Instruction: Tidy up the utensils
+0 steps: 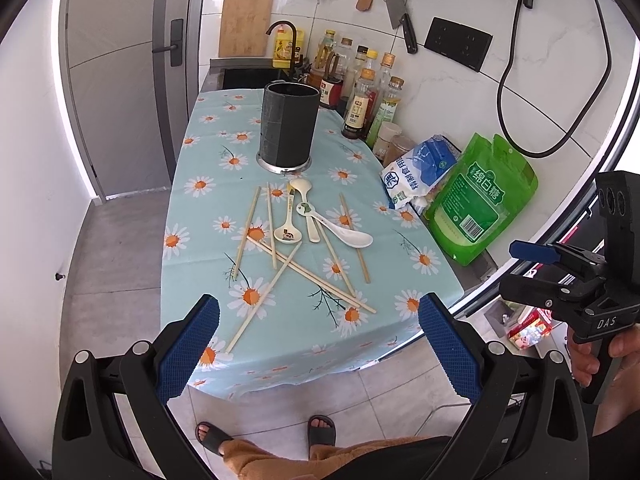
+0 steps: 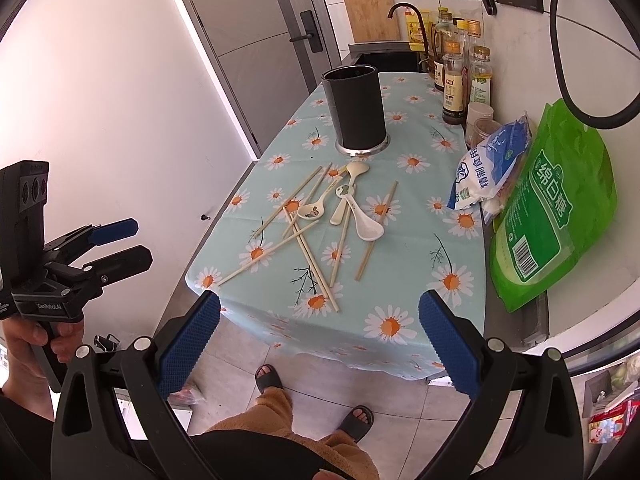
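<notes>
Several wooden chopsticks (image 1: 308, 276) and three white spoons (image 1: 340, 228) lie scattered on the daisy-print tablecloth (image 1: 200, 208). A tall black utensil holder (image 1: 289, 124) stands behind them. The same chopsticks (image 2: 312, 264), spoons (image 2: 362, 220) and holder (image 2: 356, 110) show in the right wrist view. My left gripper (image 1: 320, 344) is open and empty, above the table's near edge. My right gripper (image 2: 320, 344) is open and empty, also short of the near edge. Each gripper shows in the other's view, the right (image 1: 536, 256) and the left (image 2: 120, 244).
A green sugar bag (image 1: 480, 196) and a blue-white salt bag (image 1: 420, 172) stand at the table's right side. Sauce bottles (image 1: 360, 92) line the wall behind them. A sink with a dark tap (image 1: 288, 40) is beyond the holder. The person's sandalled feet (image 1: 264, 432) are below the table edge.
</notes>
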`<state>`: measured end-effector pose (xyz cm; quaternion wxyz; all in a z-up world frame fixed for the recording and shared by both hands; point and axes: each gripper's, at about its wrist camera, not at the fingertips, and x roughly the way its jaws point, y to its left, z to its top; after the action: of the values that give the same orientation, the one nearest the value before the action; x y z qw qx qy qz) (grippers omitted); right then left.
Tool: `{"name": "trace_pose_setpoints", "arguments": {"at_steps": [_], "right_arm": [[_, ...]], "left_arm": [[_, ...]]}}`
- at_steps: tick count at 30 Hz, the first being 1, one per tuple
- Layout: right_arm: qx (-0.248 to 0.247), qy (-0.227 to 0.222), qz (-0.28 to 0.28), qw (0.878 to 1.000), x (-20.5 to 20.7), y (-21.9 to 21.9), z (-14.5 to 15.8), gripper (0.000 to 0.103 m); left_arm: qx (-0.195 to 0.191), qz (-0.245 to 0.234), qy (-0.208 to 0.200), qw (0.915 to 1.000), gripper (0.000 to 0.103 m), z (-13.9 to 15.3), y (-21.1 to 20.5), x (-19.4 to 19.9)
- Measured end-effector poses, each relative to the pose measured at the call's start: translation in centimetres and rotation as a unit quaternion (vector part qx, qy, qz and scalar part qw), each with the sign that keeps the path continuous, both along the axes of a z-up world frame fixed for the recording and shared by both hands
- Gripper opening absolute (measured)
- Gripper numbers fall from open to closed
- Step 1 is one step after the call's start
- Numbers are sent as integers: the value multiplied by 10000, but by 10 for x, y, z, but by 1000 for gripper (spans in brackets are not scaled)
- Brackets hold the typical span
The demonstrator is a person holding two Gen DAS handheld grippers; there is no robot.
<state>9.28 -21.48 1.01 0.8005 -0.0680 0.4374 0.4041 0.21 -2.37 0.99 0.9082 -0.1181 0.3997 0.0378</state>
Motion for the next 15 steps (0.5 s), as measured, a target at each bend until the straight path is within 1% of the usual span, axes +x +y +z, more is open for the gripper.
{"name": "trace_pose_setpoints", "arguments": {"at_steps": [15], "right_arm": [[-6, 63, 38, 10000, 1, 2, -2, 99]], "left_arm": [[-4, -4, 1, 10000, 96, 0, 2, -1]]}}
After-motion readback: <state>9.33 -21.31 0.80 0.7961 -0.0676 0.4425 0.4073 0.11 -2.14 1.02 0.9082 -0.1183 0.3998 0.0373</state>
